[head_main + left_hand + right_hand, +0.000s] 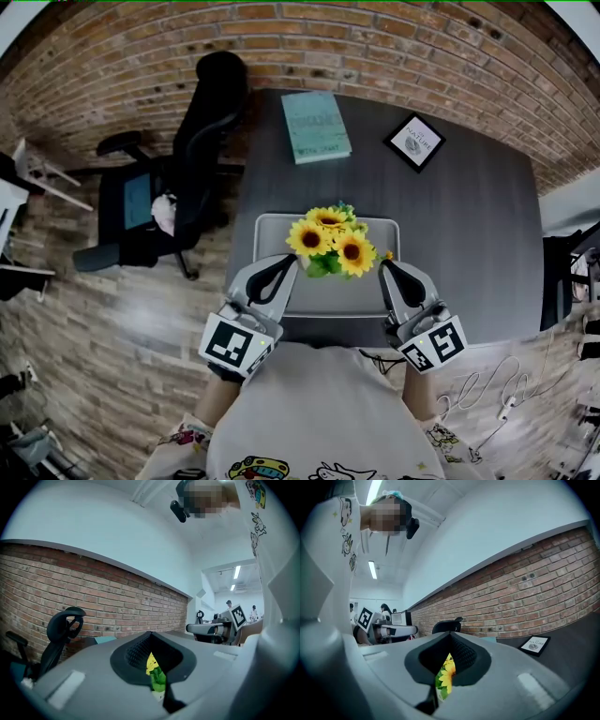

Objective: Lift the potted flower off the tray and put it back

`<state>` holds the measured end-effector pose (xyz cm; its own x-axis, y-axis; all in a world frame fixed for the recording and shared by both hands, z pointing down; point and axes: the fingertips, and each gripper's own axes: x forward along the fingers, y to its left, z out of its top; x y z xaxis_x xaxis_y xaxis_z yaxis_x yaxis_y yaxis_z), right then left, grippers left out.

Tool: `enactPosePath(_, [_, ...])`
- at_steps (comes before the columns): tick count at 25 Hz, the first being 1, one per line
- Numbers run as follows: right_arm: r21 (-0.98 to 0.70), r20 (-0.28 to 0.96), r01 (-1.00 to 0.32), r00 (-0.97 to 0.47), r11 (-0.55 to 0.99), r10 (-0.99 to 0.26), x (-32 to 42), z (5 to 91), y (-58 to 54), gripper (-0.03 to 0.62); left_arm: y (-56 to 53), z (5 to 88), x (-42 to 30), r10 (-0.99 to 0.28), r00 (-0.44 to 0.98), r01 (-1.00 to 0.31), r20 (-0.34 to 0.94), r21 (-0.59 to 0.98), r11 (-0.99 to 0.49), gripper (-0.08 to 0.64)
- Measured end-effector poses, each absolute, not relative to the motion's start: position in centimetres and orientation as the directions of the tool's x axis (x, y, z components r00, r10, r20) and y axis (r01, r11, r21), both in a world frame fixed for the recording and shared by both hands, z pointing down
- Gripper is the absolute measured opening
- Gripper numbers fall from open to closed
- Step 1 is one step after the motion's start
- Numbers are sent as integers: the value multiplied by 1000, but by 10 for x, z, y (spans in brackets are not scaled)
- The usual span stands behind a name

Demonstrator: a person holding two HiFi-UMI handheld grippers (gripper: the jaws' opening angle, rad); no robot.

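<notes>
Potted sunflower (332, 242) stands on grey tray (328, 298), mid near edge of bench (469, 244). Left gripper (284, 264) and right gripper (387, 268) flank it, just beside the blooms. Both sets of fingers closed together, nothing between them. Flower lies beyond the tips.

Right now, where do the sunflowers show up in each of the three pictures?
Head view: sunflowers at centre, over the grey tray.
Left gripper view: a yellow-green sliver, low centre.
Right gripper view: a yellow sliver, low centre.
Shared landmark: the brick wall, behind in all three.
</notes>
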<state>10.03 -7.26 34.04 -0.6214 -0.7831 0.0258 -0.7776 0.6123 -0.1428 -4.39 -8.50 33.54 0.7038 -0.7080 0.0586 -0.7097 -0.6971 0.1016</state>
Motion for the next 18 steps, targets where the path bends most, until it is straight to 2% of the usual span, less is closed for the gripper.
enactPosePath(18, [-157, 20, -809, -576, 566, -817, 106, 338, -83, 0, -85, 339, -57, -727, 682, -731, 79, 97, -675, 6])
